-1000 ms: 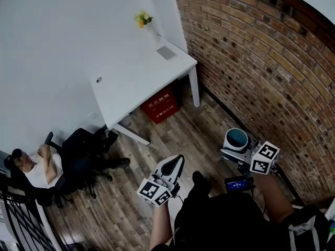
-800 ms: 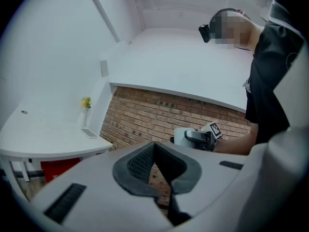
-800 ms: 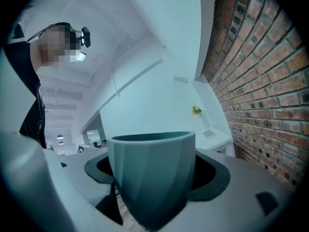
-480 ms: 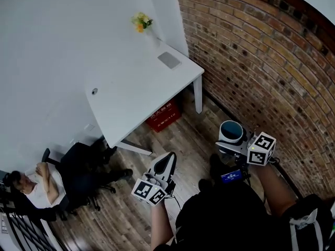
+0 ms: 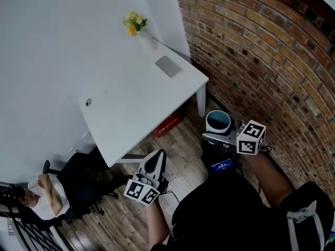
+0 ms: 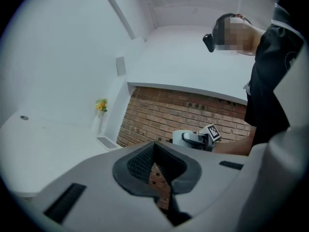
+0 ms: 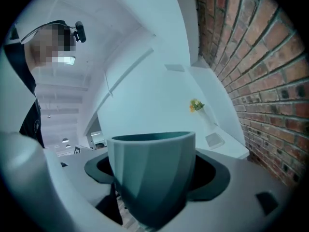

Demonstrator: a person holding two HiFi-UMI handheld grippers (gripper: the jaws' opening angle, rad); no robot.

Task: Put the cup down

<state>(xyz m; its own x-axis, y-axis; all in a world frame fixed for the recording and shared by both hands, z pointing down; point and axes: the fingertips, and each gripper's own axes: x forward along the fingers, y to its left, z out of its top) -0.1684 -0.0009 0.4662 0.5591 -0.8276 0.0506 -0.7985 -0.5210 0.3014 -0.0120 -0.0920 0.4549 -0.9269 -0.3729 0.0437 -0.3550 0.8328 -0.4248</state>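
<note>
- Right gripper (image 5: 218, 134): its jaws are closed on the cup (image 5: 219, 121). In the right gripper view the teal cup (image 7: 151, 174) fills the gap between the two pads, upright, mouth up.
- Left gripper (image 5: 153, 167): its jaws are brought together with nothing between them. The left gripper view shows only brick through the notch of the pads (image 6: 145, 164).
- Where the cup is: we see it held in the air over the wooden floor (image 5: 180, 140), off the near right corner of the white table (image 5: 125, 109). It is not over the tabletop.
- Deciding relation: the table lies ahead and to the left of the cup, and the cup's axis is vertical, so we judge that it must travel forward and leftward before it can be lowered. The right gripper is the nearer one. The left hangs lower, off the table's near edge.
- On the table: a vase of yellow flowers (image 5: 132, 23) at the far edge, a flat grey pad (image 5: 168, 66) near the right end, and a small round fitting (image 5: 88, 102) to the left. The broad middle is bare.
- Obstacles: the brick wall (image 5: 261, 61) runs close on the right, and the table leg (image 5: 201, 101) stands beside the cup. We expect the corner edge to be the one thing to clear.
- Surroundings: a red box (image 5: 168, 124) sits under the table, and a seated person (image 5: 44, 190) is well apart at lower left.
</note>
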